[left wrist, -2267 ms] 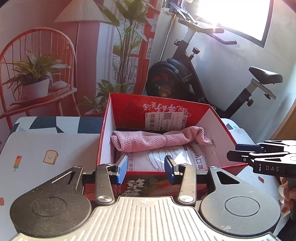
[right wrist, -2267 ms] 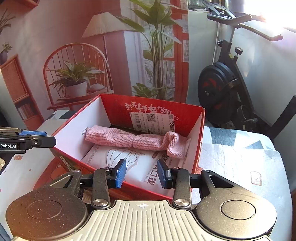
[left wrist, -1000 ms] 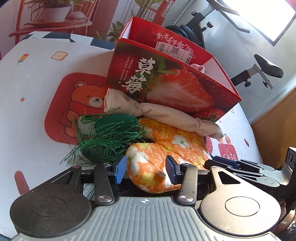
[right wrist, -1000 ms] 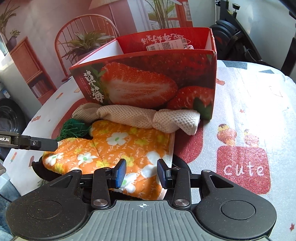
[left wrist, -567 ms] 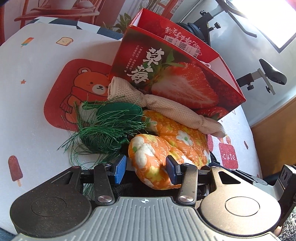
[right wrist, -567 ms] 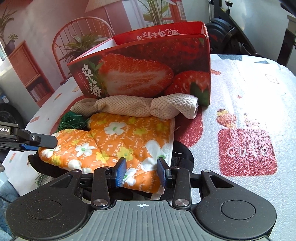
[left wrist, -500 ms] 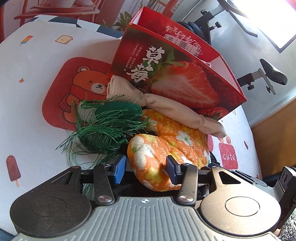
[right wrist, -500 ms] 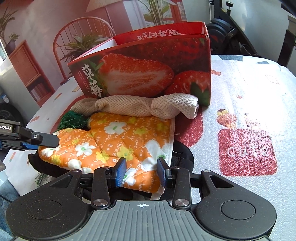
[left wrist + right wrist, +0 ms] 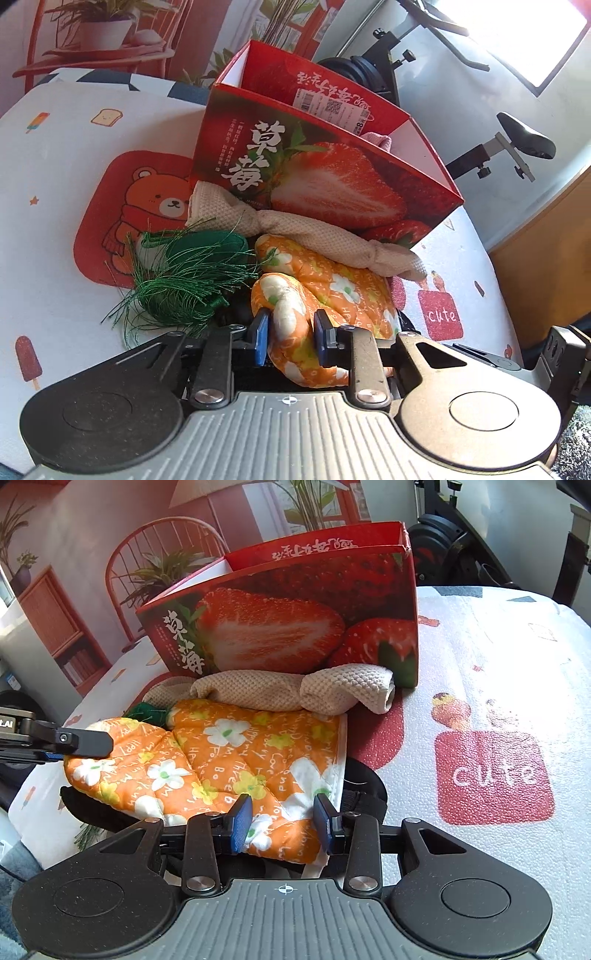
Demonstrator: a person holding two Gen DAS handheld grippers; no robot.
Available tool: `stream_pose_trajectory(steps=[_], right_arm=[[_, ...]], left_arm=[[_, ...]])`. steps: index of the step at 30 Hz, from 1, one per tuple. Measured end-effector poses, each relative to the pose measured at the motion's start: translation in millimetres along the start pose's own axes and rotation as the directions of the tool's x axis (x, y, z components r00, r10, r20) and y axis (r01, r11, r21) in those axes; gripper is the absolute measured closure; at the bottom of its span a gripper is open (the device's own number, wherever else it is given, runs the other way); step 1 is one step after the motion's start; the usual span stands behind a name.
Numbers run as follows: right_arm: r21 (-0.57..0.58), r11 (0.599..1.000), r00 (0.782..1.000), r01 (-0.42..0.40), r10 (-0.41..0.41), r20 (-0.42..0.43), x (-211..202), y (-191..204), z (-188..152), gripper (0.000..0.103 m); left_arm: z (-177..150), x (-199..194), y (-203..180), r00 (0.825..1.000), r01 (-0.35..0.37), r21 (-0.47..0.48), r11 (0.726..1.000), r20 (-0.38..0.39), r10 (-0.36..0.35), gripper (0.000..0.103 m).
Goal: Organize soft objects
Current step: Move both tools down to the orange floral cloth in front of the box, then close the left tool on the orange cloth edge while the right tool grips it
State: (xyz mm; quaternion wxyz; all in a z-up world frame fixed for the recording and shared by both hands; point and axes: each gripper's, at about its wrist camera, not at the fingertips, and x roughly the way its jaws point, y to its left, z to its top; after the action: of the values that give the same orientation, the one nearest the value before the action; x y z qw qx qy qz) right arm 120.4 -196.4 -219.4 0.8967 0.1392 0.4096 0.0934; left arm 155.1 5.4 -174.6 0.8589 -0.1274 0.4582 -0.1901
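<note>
Nearest the left-wrist camera, the left gripper (image 9: 290, 341) is closing its jaws on the rolled end of the orange flowered mitt (image 9: 325, 291), the blue pads already pressing into the padding. In the right-wrist view the right gripper (image 9: 282, 825) has the mitt's cuff edge between its pads, though whether they pinch the cloth or merely straddle it I cannot tell. The mitt lies on the table cover (image 9: 66, 155) in front of the box, over something black. It carries small white lettering, of which "HAPPY" and "Love" seem legible.

At about ten o'clock from the mitt sits a green tassel bundle (image 9: 177, 280); at twelve o'clock a beige knotted towel (image 9: 306, 232) rests against the box wall. Off at three o'clock, a red patch on the cover reads "cute".

Farthest, the strawberry box (image 9: 332, 184) bears the large characters 草莓, and a barcode label is stuck inside its back wall. A pink cloth (image 9: 376, 140) peeks over the rim at one o'clock, so one soft item looks stowed; judging by that, the mitt, towel and tassel are left to pack.
</note>
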Motion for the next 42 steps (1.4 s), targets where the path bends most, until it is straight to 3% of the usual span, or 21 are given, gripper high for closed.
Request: stream_pose_trajectory(steps=[6, 12, 21, 29, 42], right_arm=[[0.018, 1.000, 1.000, -0.002, 0.002, 0.008, -6, -1, -3, 0.068], [0.038, 0.999, 0.999, -0.009, 0.008, 0.035, -14, -1, -10, 0.068], [0.078, 0.997, 0.997, 0.003, -0.008, 0.074, -26, -2, -12, 0.060], [0.174, 0.985, 0.998, -0.015, 0.003, 0.070, -33, -9, -18, 0.051], [0.265, 0.962, 0.998, -0.066, 0.062, 0.024, -25, -12, -21, 0.047]], left_arm=[[-15, -7, -2, 1.000, -0.004, -0.017, 1.000, -0.021, 0.004, 0.080], [-29, 1, 19, 0.999, -0.009, -0.082, 0.997, -0.043, 0.006, 0.080], [-34, 9, 25, 1.000, -0.018, -0.050, 0.999, -0.024, 0.016, 0.078], [-37, 9, 28, 1.000, -0.010, -0.051, 0.999, -0.015, 0.009, 0.076], [-37, 10, 30, 1.000, 0.003, -0.054, 0.999, -0.014, -0.004, 0.076]])
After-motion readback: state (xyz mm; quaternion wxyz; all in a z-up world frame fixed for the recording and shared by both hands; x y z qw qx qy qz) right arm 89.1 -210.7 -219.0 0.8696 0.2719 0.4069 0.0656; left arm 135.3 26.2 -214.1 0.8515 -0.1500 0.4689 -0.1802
